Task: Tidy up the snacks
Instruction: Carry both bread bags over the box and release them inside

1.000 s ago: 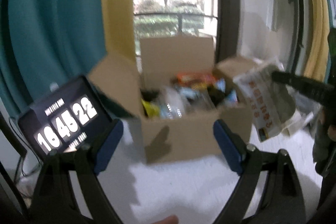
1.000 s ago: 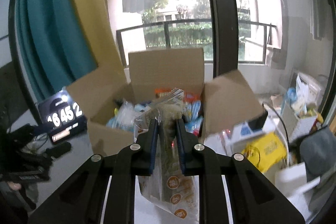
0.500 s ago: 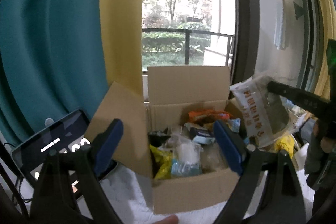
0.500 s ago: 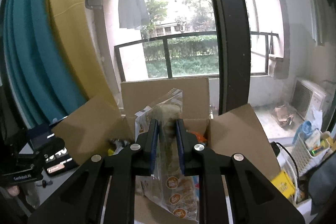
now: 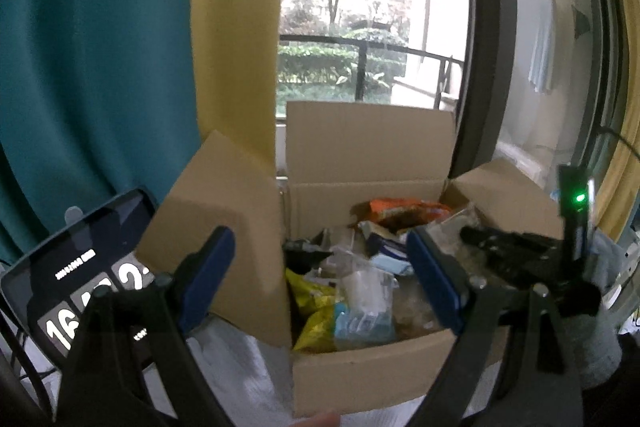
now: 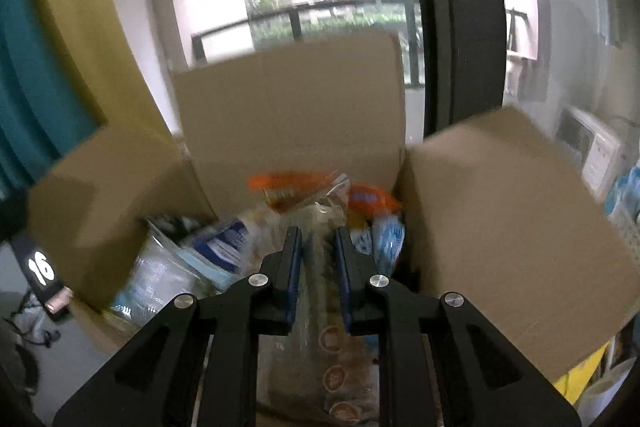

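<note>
Before a balcony window with teal and yellow curtains, the right gripper (image 6: 317,259) pinches a clear snack bag (image 6: 320,327) low over the open cardboard box (image 5: 360,375), apparently to drop it in, while the left gripper (image 5: 320,271) waits spread wide, empty.

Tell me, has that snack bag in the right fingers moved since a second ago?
Yes. The snack bag has gone forward and down into the cardboard box, whose back flap now looms larger and closer behind it.
</note>
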`<state>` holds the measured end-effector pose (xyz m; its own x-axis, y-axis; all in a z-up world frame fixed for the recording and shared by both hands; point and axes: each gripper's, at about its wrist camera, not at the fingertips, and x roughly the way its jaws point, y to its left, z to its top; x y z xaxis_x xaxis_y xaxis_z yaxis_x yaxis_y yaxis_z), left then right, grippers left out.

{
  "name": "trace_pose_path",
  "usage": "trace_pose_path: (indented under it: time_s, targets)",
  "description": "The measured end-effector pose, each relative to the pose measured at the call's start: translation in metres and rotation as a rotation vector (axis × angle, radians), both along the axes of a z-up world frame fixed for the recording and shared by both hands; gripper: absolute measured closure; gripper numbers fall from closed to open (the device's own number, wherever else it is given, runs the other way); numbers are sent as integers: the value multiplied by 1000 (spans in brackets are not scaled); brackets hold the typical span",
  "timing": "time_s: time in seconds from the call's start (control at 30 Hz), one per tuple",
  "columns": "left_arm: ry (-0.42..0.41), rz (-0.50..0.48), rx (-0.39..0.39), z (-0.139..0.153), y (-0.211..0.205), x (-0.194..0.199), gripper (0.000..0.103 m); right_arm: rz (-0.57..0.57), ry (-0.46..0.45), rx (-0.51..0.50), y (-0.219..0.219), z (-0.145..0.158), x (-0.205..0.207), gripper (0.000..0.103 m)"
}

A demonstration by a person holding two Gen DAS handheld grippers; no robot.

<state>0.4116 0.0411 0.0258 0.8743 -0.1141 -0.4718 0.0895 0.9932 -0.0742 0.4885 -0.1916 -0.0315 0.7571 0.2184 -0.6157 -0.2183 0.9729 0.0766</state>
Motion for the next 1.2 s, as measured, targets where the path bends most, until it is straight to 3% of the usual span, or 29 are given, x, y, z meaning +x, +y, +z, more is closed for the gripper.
trace_pose_path:
  time_s: [0.37, 0.53, 0.6, 1.2]
  targets:
    - [44, -38, 11, -9, -14, 6, 14, -7, -8, -102, 10, -15, -15, 78]
    - [50, -66, 0, -7, -17, 3, 14, 17, 24, -95, 14, -13, -22, 62]
    - [51, -71, 1, -6, -18, 2, 14, 16, 37, -108, 14, -8, -25, 50]
    - [50, -95, 73, -10, -38, -38, 14, 21, 29, -96, 3, 20, -110, 49]
